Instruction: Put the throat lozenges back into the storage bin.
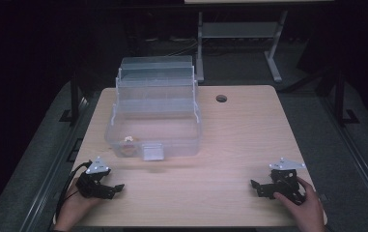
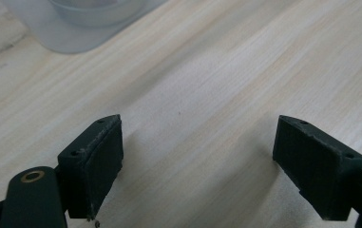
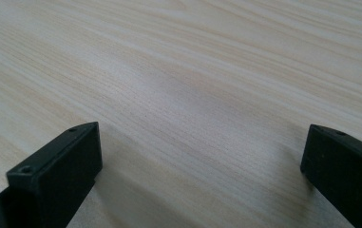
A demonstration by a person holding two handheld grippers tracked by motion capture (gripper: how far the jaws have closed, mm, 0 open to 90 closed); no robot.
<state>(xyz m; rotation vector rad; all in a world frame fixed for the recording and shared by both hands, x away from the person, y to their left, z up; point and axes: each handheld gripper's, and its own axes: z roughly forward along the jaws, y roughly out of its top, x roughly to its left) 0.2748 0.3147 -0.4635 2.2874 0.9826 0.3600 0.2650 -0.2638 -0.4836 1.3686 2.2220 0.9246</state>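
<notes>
Dark room, pale wooden table (image 1: pixel 230 145) under the high camera, one round hole (image 1: pixel 221 98) near its far edge, one grey desk frame (image 1: pixel 239 34) on the floor behind.

Left gripper (image 1: pixel 116 187) at the near left corner, low over the wood, held in one hand (image 1: pixel 75 205), grey three-cornered plate on top. Jaws wide apart in the left gripper view, bare wood between them, nothing held, nothing touched but perhaps the table under the tips; contact not clear.

Right gripper (image 1: pixel 255 185) at the near right corner, held in the other hand (image 1: pixel 304 200), pointing inward toward the left one. Jaws likewise spread wide in the right gripper view, only wood grain between them, nothing gripped.

One clear plastic box (image 1: pixel 155 130) at the middle left of the table, lid raised upright behind it, one latch at its near wall, well apart from both grippers. One small pale thing (image 1: pixel 128 139) inside at the near left corner, too small to tell what. A corner of the box (image 2: pixel 79 23) at the top of the left gripper view.

Two grippers, two hands, one box.
</notes>
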